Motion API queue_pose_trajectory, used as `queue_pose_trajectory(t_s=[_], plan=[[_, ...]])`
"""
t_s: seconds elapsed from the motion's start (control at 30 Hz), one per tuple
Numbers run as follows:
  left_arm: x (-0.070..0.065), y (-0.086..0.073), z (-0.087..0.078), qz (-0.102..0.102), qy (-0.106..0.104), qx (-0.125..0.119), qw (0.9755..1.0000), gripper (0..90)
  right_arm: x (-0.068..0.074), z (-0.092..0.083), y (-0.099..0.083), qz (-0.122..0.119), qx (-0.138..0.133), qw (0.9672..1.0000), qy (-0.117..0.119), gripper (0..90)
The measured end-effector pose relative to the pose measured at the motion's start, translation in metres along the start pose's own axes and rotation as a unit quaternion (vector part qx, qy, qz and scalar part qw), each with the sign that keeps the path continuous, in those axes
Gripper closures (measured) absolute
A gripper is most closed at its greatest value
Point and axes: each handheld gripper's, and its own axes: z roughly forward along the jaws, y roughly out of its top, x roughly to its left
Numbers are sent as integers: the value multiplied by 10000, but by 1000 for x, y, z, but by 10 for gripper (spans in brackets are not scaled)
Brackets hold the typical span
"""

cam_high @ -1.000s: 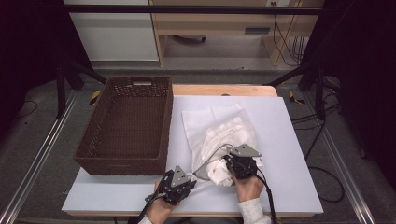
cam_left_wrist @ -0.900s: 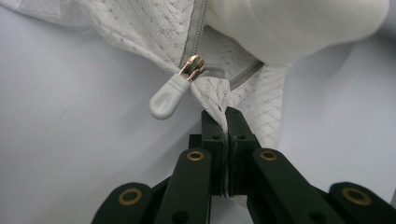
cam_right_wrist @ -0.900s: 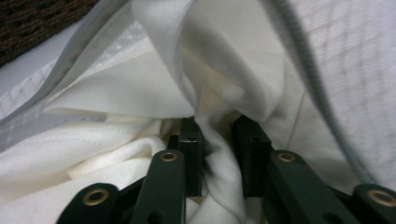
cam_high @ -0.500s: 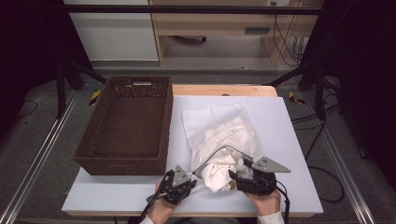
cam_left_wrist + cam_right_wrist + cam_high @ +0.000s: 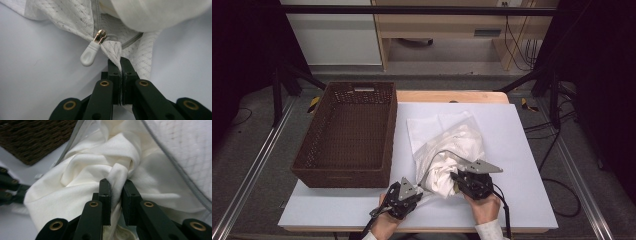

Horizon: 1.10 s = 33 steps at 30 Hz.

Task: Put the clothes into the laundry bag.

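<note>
The cream cloth (image 5: 100,170) bulges from the mesh bag (image 5: 62,15) at the table's near edge. My right claw (image 5: 115,187), back from the right, has just closed, pinching a fold. My left claw (image 5: 120,67) stays clamped on the bag's edge. I can read no writing, I think.

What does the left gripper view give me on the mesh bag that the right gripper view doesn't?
Left gripper view: the zipper pull hanging at the bag's corner, and the left gripper shut on the mesh bag edge just beside it.
Right gripper view: the right gripper, whose jaws have just been closing, pinching a fold of the cream cloth, and the wicker basket behind.
Both: the bag's grey zipper tape and the white table.
</note>
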Motion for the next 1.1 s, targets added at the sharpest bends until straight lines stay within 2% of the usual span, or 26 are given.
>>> queue_pose_trajectory(t_s=[0.07, 0.1, 0.13, 0.17, 0.23, 0.27, 0.37, 0.43, 0.47, 0.53, 0.57, 0.63, 0.67, 0.7, 0.73, 0.8, 0.87, 0.9, 0.97, 1.07, 1.1], plan=[[1, -1, -2, 6, 18, 11, 10000, 873, -2, 10, 3, -153, 116, 9994, -288, 799], [1, -1, -2, 11, 16, 21, 10000, 874, -4, 20, 0, -275, 303, 9973, -616, 800], [2, -2, -3, 23, 14, 23, 10000, 873, -7, 24, -3, -337, 340, 9961, -746, 802], [2, -2, -3, 21, 9, 24, 10000, 874, -12, 28, -9, -220, 314, 9958, -837, 802], [2, -2, -3, 23, 2, 25, 10000, 873, -18, 29, -14, -71, 146, 9960, -881, 800], [2, -2, -3, 52, 5, 38, 10000, 873, -19, 29, -14, -124, 124, 9957, -907, 796], [2, -2, -3, 54, 3, 37, 10000, 872, -19, 20, -14, -112, -16, 9978, -646, 732], [3, -2, -3, 22, -11, 19, 10000, 871, -21, 6, -13, -12, -116, 9994, -334, 662], [3, -2, -3, 10, -25, 22, 10000, 870, -21, -2, -14, -37, -217, 9994, -256, 644], [3, -2, -3, 5, -21, 19, 10000, 869, -25, -29, -15, -57, -524, 9983, -231, 609], [3, -2, -2, 10, -18, 18, 10000, 870, -29, -41, -15, -51, -637, 9977, -234, 594], [3, -2, -2, 3, -27, 21, 10000, 868, -39, -58, -17, 80, -744, 9957, -544, 537], [4, -2, -2, -1, -41, 22, 10000, 868, -45, -62, -18, 200, -682, 9951, -681, 495], [4, -2, -2, -13, -46, 21, 10000, 868, -52, -61, -20, 322, -568, 9950, -756, 451], [4, -2, -2, -22, -56, 17, 10000, 868, -57, -57, -23, 439, -452, 9948, -802, 446], [5, -2, -2, -18, -77, 17, 10000, 867, -64, -44, -30, 469, -232, 9951, -844, 442], [5, -2, -2, -29, -84, 11, 10000, 867, -68, -32, -35, 467, 50, 9953, -852, 539], [5, -2, -2, -28, -84, 12, 10000, 867, -70, -28, -37, 513, 207, 9959, -712, 702], [5, -2, -2, -26, -69, 15, 10000, 866, -69, -32, -38, 480, 213, 9968, -606, 847], [4, -2, -2, -34, -44, 17, 10000, 865, -64, -48, -35, 382, 75, 9969, -690, 870], [4, -2, -2, -39, -44, 16, 10000, 865, -63, -55, -36, 389, 22, 9971, -651, 870]])
